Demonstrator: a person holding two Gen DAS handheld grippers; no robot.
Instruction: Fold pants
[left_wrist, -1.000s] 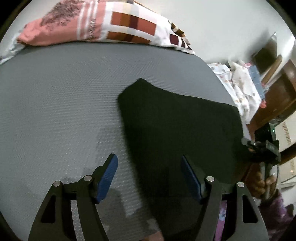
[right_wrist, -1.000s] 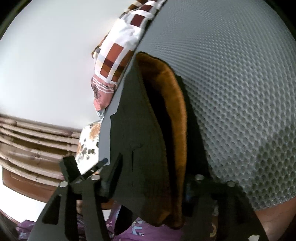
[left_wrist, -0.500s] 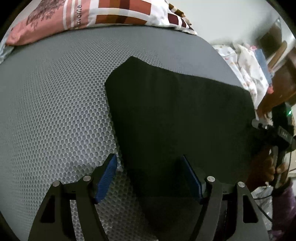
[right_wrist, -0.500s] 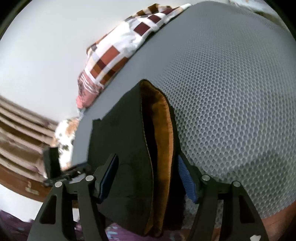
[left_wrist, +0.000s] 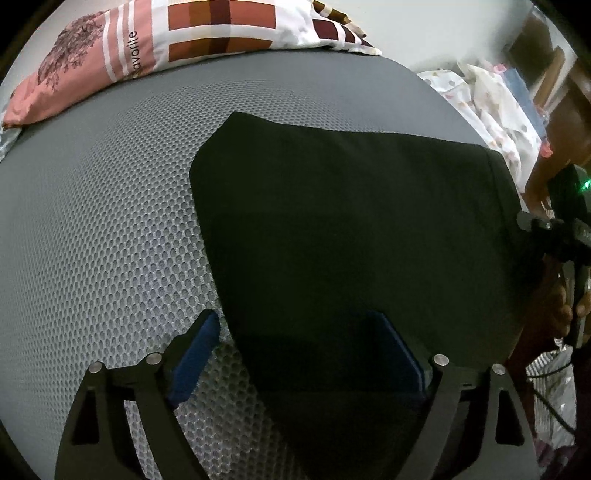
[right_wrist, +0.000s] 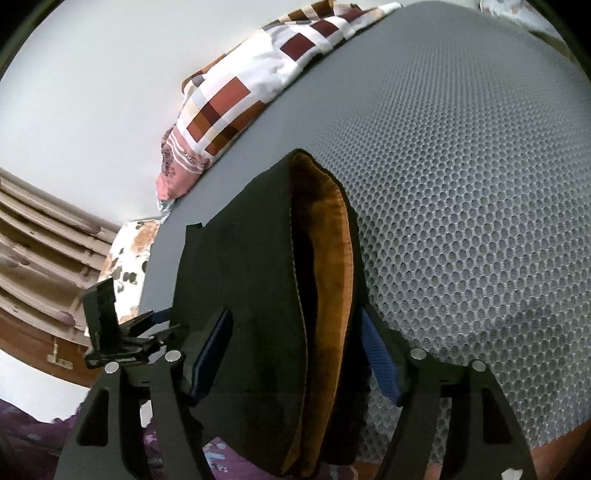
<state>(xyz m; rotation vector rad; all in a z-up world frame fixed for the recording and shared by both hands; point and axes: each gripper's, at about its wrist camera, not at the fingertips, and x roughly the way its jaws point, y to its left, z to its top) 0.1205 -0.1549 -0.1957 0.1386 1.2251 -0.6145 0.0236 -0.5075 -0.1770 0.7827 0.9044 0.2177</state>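
Note:
The black pants (left_wrist: 351, 229) lie folded into a flat stack on the grey mesh mattress (left_wrist: 110, 221). In the right wrist view the stack (right_wrist: 258, 295) shows its side, with an orange-brown lining (right_wrist: 328, 277) between the black layers. My left gripper (left_wrist: 303, 354) is open, its blue pads astride the near left edge of the pants. My right gripper (right_wrist: 295, 358) is open, its pads on either side of the stack's near end. The right gripper also shows in the left wrist view (left_wrist: 554, 236) at the pants' right edge.
A patchwork pillow (left_wrist: 207, 40) lies along the far edge of the mattress. Floral cloth (left_wrist: 495, 110) and wooden furniture (left_wrist: 569, 110) stand past the right side. Wooden slats (right_wrist: 37, 258) and purple cloth (right_wrist: 37, 443) are at the left in the right wrist view.
Both grippers have moved in closer to the folded pants, which now fill more of each view. Both stay open.

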